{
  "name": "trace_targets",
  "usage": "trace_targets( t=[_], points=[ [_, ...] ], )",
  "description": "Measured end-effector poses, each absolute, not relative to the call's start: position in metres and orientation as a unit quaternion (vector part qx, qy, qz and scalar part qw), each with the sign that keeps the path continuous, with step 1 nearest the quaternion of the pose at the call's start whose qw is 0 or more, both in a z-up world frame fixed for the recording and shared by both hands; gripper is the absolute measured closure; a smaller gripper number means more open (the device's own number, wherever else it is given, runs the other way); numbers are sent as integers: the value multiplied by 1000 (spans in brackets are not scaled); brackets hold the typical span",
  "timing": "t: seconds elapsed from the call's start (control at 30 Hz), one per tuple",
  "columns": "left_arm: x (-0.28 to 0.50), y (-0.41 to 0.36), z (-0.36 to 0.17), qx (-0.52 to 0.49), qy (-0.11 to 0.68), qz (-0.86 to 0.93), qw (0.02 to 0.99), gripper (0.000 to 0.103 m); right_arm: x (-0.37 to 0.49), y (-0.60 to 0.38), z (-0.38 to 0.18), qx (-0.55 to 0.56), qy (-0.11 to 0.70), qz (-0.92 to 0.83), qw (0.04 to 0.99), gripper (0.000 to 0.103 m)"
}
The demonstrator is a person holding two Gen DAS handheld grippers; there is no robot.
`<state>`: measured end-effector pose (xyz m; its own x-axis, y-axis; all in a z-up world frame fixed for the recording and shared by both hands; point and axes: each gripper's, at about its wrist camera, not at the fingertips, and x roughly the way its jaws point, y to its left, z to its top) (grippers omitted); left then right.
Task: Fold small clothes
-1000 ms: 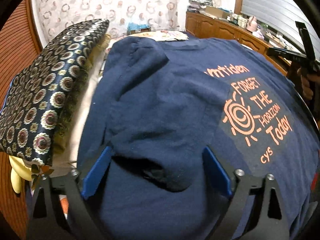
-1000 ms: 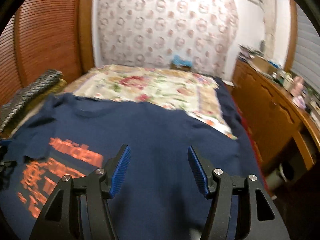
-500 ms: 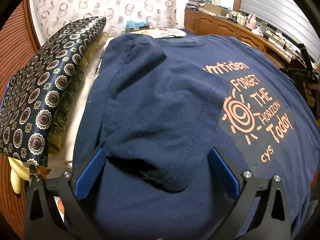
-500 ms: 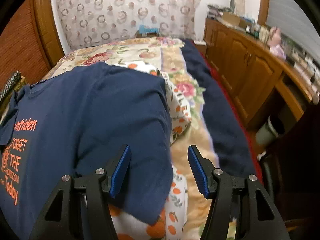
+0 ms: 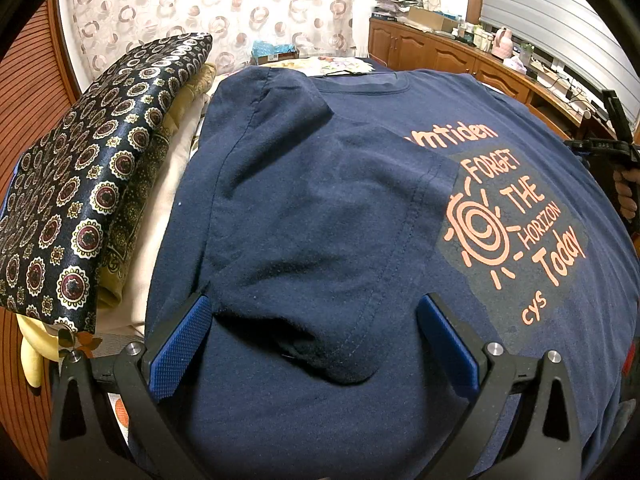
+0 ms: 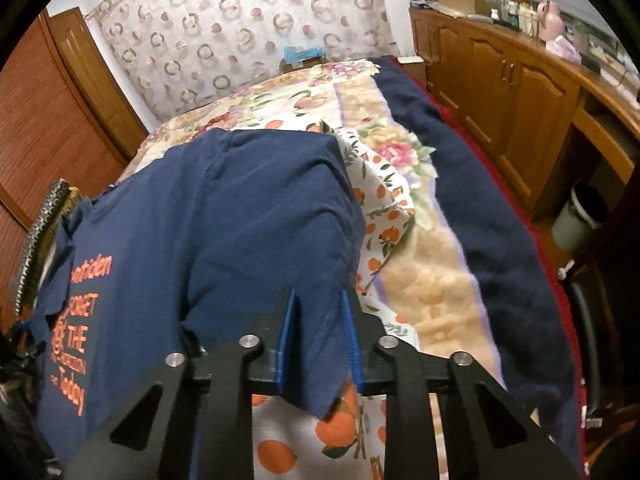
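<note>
Fabric of the navy T-shirt (image 6: 256, 216), spread print-up across the bed (image 6: 436, 304), sits between our right gripper (image 6: 318, 340) as its jaws close on the side edge. Our left gripper (image 5: 312, 344) hangs spread wide over the folded-in sleeve (image 5: 304, 216) (holding nothing). We should pinch only the shirt, not the orange-print sheet (image 6: 316, 440) beneath.

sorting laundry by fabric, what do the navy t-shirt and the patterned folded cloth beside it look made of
Navy t-shirt: looks like matte cotton jersey, with fine surface fuzz, stitched hems and a cracked orange print. Patterned folded cloth: looks like satin or silk-like synthetic, since light glints off its smooth medallion print; the fibre cannot be told.
</note>
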<state>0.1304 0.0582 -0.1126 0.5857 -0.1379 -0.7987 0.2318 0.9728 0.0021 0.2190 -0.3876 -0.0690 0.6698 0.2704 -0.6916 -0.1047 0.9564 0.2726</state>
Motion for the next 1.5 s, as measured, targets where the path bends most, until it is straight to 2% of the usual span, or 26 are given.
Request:
trace_targets(
  t=[0.13,0.57,0.77,0.83,0.9,0.93,1.23,1.5],
  points=[
    [130,58,-112,53,443,-104,889,0,207,-385,-62,86,376,89,918,98],
    [130,57,-111,53,444,-103,889,0,167,-291,11,-45,239,133,961,98],
    [130,56,-111,52,444,-103,889,0,149,-218,2,-80,240,222,942,98],
    [130,55,-110,53,444,-103,889,0,147,-204,-12,-88,255,237,933,92],
    [130,56,-110,53,444,-103,889,0,146,-201,-24,-92,262,243,929,65],
    [130,55,-110,53,444,-103,889,0,146,-203,-29,-89,263,244,929,63],
    [128,57,-106,55,439,-96,892,0,166,-248,-52,-41,289,193,937,63],
    [105,56,-69,17,372,-89,924,0,200,-227,-63,-24,339,175,924,63]
  ],
)
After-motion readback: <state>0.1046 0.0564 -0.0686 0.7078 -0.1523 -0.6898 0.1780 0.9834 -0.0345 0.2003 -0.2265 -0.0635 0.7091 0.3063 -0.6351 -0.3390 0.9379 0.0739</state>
